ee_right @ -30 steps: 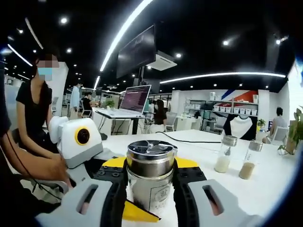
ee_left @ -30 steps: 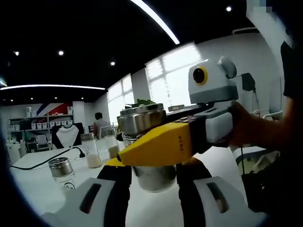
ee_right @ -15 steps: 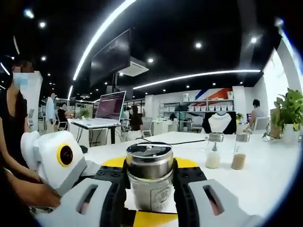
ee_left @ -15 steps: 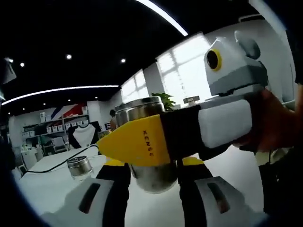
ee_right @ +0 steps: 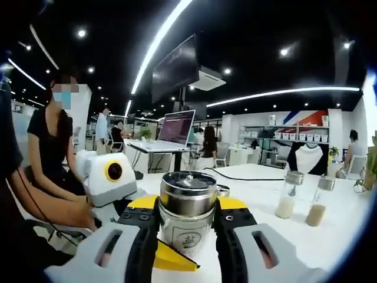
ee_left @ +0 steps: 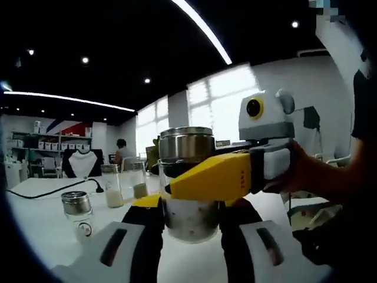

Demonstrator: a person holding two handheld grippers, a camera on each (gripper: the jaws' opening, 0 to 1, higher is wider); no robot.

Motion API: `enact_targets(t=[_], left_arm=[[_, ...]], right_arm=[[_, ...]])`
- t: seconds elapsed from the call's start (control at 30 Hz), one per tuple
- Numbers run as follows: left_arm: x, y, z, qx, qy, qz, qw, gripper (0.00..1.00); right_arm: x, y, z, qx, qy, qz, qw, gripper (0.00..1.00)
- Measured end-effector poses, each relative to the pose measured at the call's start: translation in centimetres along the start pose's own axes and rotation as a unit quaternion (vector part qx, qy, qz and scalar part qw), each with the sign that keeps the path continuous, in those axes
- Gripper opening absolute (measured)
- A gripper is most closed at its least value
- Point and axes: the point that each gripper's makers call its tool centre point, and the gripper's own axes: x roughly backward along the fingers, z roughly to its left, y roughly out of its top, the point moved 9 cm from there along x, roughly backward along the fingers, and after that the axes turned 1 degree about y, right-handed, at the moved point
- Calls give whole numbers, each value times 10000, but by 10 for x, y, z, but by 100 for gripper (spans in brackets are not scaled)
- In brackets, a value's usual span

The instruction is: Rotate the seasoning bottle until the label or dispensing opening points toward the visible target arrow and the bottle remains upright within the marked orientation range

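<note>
Seasoning bottle point(ee_right: 187, 221) upright, label facing right claw point(ee_right: 187, 236), both claws point(ee_left: 189, 227) gripping it

The seasoning bottle point(ee_right: 187, 221) stood upright on the table point(ee_right: 336, 236) between both tools' jaws. Two shakers point(ee_right: 287, 194) stood right of it; a laptop point(ee_right: 171, 131) sat behind on another desk.

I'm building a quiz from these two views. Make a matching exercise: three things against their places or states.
Things:
1. steel-capped glass seasoning bottle
2. small steel-lidded glass jar
3. open laptop

Places or states:
A. on a far desk
B. held between both grippers
C. standing alone on the white table

Pairs: 1-B, 2-C, 3-A
</note>
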Motion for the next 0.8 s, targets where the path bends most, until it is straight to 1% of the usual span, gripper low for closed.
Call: enact_targets(t=[0.07,0.1,0.13,0.23,0.3,0.4,0.43,0.5,0.53,0.6,0.63,0.67,0.7,0.73,0.8], left_arm=[[-1,-2,0,-30,39,69,10000,38],[-2,-4,0,-129,100,175,9997,38],[-3,-6,0,-140,113,246,9995,38],[-5,-9,2,-257,165,418,9987,38],[-5,-11,2,-300,181,458,9983,39],[-6,-13,2,-528,246,575,9966,40],[-6,-13,2,-546,253,571,9966,40],[-5,-11,2,-560,271,505,9968,41],[-5,-9,2,-553,277,412,9972,41],[-3,-6,3,-583,342,222,9975,40],[-2,-5,3,-606,372,189,9973,40],[-1,-3,4,-595,407,150,9973,39],[-1,-3,5,-567,449,114,9973,39],[-1,-3,5,-557,477,114,9972,39],[-1,-3,7,-678,597,166,9958,41]], right_arm=[[-1,-3,1,64,-72,31,9999,34],[-3,-5,1,52,-137,88,9999,34],[-3,-6,0,34,-172,128,9998,34],[-4,-13,-2,-191,-319,205,9991,34],[-4,-15,-4,-393,-400,217,9982,34],[-5,-19,-6,-554,-482,242,9970,34],[-5,-20,-7,-641,-538,215,9963,34],[-5,-19,-7,-804,-711,7,9942,34],[-5,-17,-7,-807,-774,-39,9937,34],[-5,-12,-7,-865,-1080,-151,9903,34],[-5,-11,-7,-888,-1184,-203,9888,34],[-6,-10,-6,-814,-1253,-254,9884,34],[-8,-9,-4,-609,-1324,-291,9889,34],[-10,-9,-2,-556,-1374,-268,9886,34],[-12,-9,-1,-458,-1526,-212,9870,34]])
